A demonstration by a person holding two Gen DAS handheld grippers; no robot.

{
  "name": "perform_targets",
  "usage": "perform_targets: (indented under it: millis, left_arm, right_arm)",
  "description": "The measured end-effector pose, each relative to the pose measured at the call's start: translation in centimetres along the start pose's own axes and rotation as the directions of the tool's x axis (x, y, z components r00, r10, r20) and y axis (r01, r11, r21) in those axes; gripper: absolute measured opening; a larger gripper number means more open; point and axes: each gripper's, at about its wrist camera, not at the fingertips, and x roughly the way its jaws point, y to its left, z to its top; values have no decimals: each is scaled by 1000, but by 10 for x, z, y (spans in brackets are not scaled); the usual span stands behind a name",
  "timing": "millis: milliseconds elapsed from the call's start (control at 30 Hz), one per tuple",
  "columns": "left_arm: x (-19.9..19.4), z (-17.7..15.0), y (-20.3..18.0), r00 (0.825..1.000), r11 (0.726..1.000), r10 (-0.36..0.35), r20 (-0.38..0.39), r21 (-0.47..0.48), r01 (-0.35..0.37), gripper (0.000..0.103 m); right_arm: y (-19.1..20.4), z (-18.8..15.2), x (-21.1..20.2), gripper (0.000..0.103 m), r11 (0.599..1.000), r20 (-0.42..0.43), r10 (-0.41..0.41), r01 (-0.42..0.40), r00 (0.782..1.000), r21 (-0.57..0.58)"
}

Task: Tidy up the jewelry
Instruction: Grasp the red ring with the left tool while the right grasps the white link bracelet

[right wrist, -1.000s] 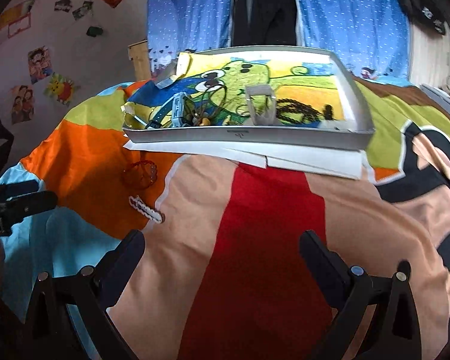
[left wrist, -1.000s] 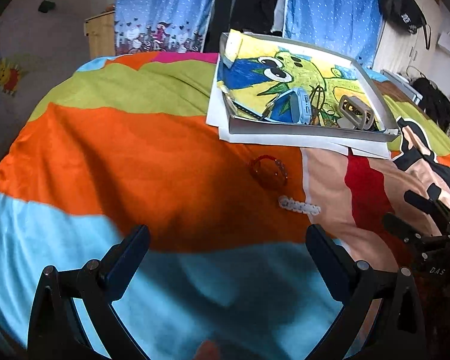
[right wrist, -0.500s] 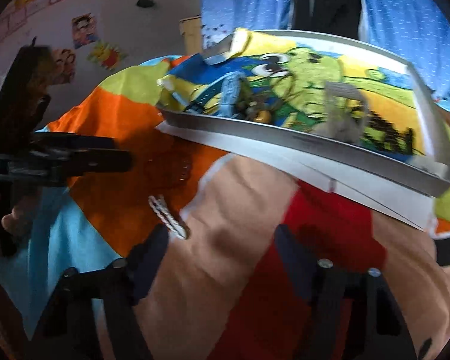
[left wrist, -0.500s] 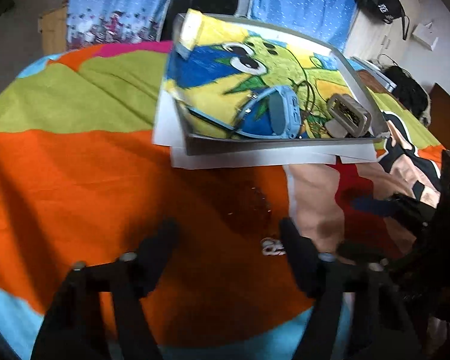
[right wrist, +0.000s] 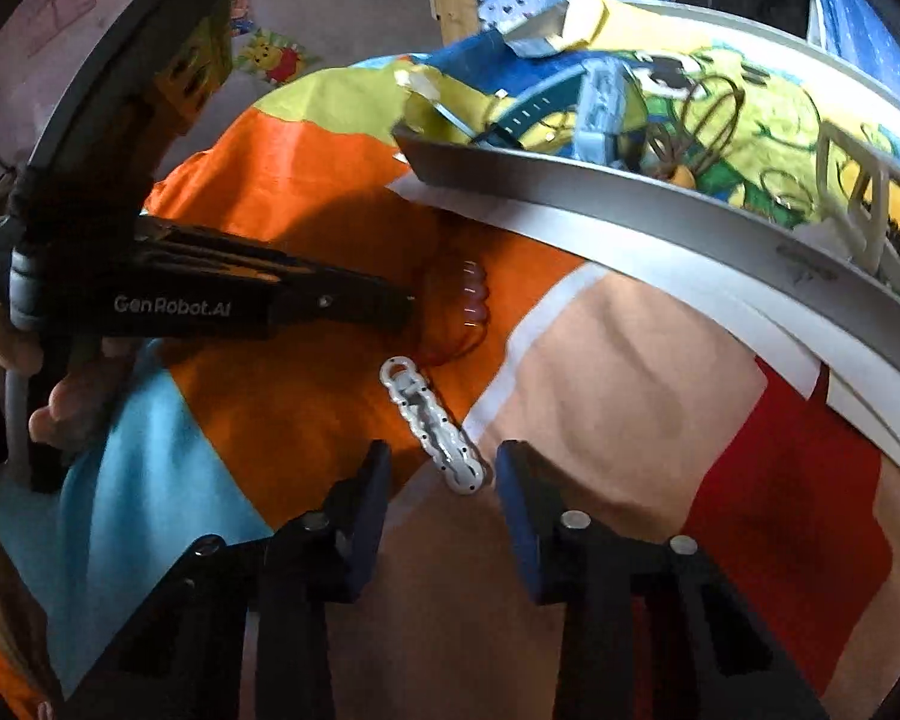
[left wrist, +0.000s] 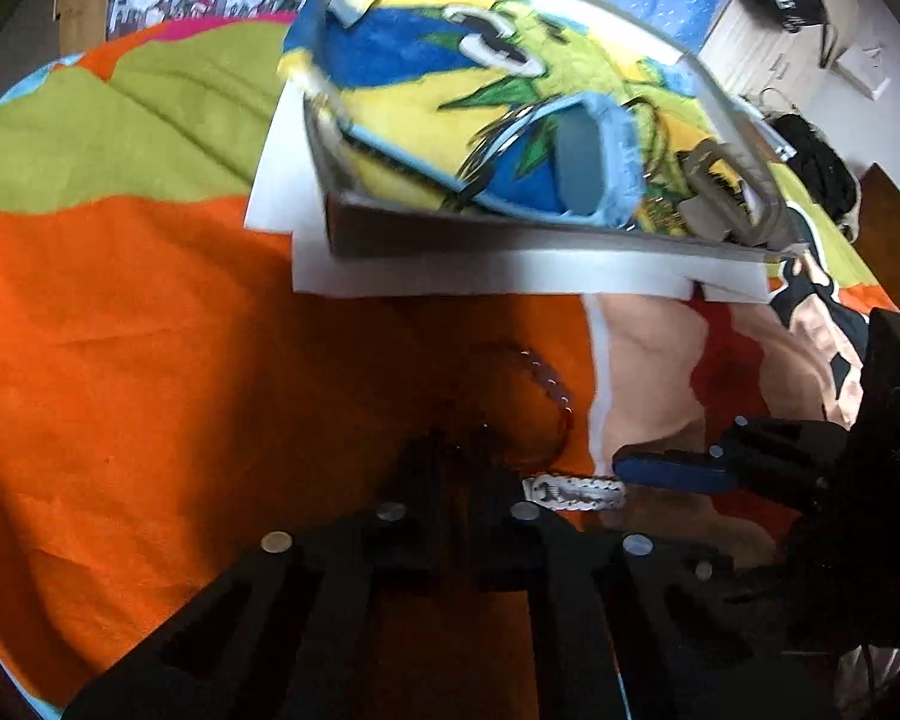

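Note:
A red bead bracelet (left wrist: 546,384) lies on the orange part of the bedspread, just in front of the grey tray (left wrist: 510,234). My left gripper (left wrist: 457,450) is shut, its tips pinching the bracelet's near-left edge; the right wrist view shows the same contact between left gripper (right wrist: 405,306) and red bracelet (right wrist: 471,300). A white chain bracelet (right wrist: 432,426) lies beside it. My right gripper (right wrist: 444,474) straddles the chain's near end. Its jaws are closing, with gaps still showing at both pads. In the left wrist view its blue finger (left wrist: 672,474) reaches the white bracelet (left wrist: 573,492).
The tray (right wrist: 630,210) rests on white paper sheets (left wrist: 450,276) and holds a cartoon cloth, a blue watch (left wrist: 582,168), thin hoops and a small pale box (right wrist: 870,210). A hand (right wrist: 60,414) grips the left tool. Blue curtains hang behind the bed.
Both grippers came forward and down onto the bracelets. The left jaws went from wide open to shut at the red bracelet; the right jaws narrowed around the white chain.

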Motion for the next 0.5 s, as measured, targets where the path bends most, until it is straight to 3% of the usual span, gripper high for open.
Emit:
perform_targets:
  millis: [33,100,133,233,500]
  left_arm:
    - [-1,0,0,1000,1000,0,2,-3,0,2]
    - [-2,-1,0,1000,1000,11,3,0,-11,1]
    - [-4,-1,-2,1000,1000,29,7,4,-29,1]
    - [-8,-4,-11,996,996,80,30,25,-81,1]
    - [-25,-12,-27,986,990,126,106,52,-132,0]
  right_arm:
    - [-1,1,1,18,1000,-1,-6,6,1000,5]
    - [0,-1,-1,15,1000,2,-12,12,1000,4]
    - [1,-2,-2,7,1000,8,-24,24,1000,-3]
    - [0,-6,-9,6,1000,23,-26,26,999,3]
    - [1,-14,-32,3,999,87,-40,37,995,38]
